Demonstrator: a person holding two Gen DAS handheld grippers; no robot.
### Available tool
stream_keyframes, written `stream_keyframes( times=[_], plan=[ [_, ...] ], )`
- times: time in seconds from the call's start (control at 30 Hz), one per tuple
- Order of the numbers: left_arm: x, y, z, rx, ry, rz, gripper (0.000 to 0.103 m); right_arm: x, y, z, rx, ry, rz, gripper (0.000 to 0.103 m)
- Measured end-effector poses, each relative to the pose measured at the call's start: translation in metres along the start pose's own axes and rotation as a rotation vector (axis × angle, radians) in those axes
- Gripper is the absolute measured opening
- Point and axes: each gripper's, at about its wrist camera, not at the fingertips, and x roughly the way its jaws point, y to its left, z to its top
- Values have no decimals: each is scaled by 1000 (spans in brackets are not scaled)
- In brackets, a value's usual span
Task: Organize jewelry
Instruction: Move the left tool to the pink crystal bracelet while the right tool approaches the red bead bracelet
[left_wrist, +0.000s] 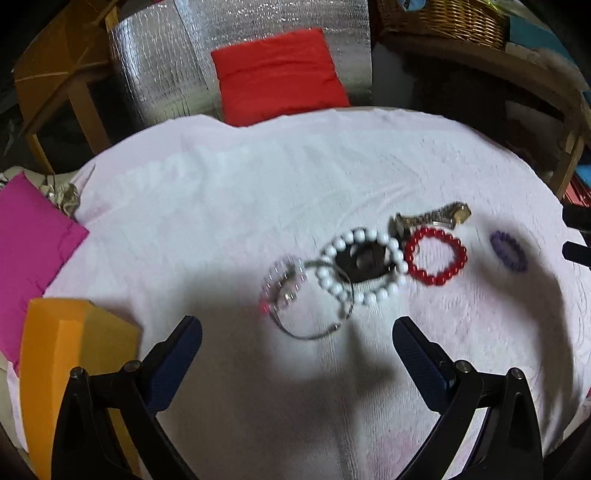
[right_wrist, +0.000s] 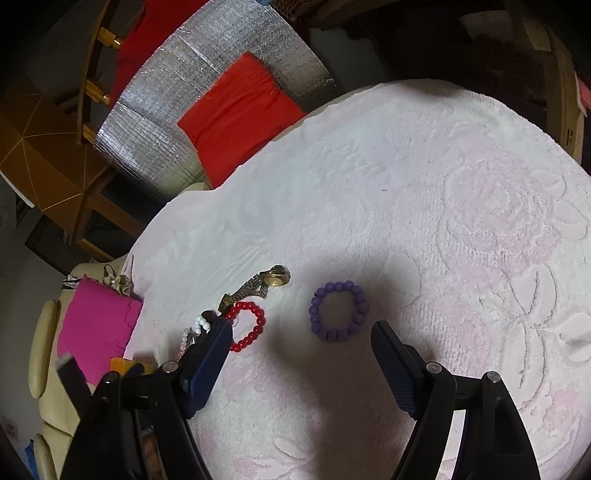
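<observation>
Jewelry lies on a pale pink towel (left_wrist: 229, 206). In the left wrist view I see a white bead necklace (left_wrist: 364, 267) around a black piece (left_wrist: 364, 260), a thin silver bangle (left_wrist: 314, 299), a clear bead bracelet (left_wrist: 282, 282), a red bead bracelet (left_wrist: 435, 255), a gold watch (left_wrist: 432, 218) and a purple bead bracelet (left_wrist: 509, 252). My left gripper (left_wrist: 297, 328) is open and empty, just short of the bangle. My right gripper (right_wrist: 301, 334) is open and empty, just short of the purple bracelet (right_wrist: 340, 311), with the red bracelet (right_wrist: 248, 326) and watch (right_wrist: 260, 284) to its left.
An orange box (left_wrist: 70, 362) stands at the towel's near left edge, beside a magenta cushion (left_wrist: 29, 251). A red cushion (left_wrist: 279, 74) on silver foil lies beyond the far edge. A wicker basket (left_wrist: 443, 18) sits at the back right. Wooden furniture surrounds the table.
</observation>
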Motion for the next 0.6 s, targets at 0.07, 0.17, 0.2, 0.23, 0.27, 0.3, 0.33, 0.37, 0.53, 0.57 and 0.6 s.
stream_keyframes(
  times=[0.07, 0.17, 0.2, 0.23, 0.27, 0.3, 0.33, 0.37, 0.53, 0.57, 0.6],
  plan=[
    [4, 2, -2, -23, 4, -14, 93, 3, -2, 0, 18, 14, 8, 80],
    [12, 3, -2, -41, 20, -46, 78, 4, -3, -1, 25, 16, 1, 80],
    [15, 2, -2, -45, 23, -60, 70, 4, -3, -1, 24, 15, -2, 80],
    [17, 2, -4, -50, 23, -73, 66, 4, -3, -1, 24, 14, -3, 80],
    [19, 2, -5, -57, 25, -86, 57, 4, -3, -1, 26, 14, -4, 80],
    [22, 3, -6, -68, 33, -103, 50, 5, -2, -2, 25, 16, -5, 80],
    [24, 4, -7, -78, 38, -115, 47, 6, -2, -2, 23, 17, -7, 80],
    [24, 4, -7, -84, 37, -120, 44, 7, 0, -3, 19, 18, -11, 80],
    [26, 1, -10, -71, 31, -178, 13, 13, 9, -7, -11, 28, -18, 80],
    [25, 0, -11, -62, 30, -182, 9, 14, 11, -8, -15, 29, -17, 80],
    [22, 0, -12, -57, 29, -192, 6, 15, 13, -9, -21, 30, -16, 80]
  ],
)
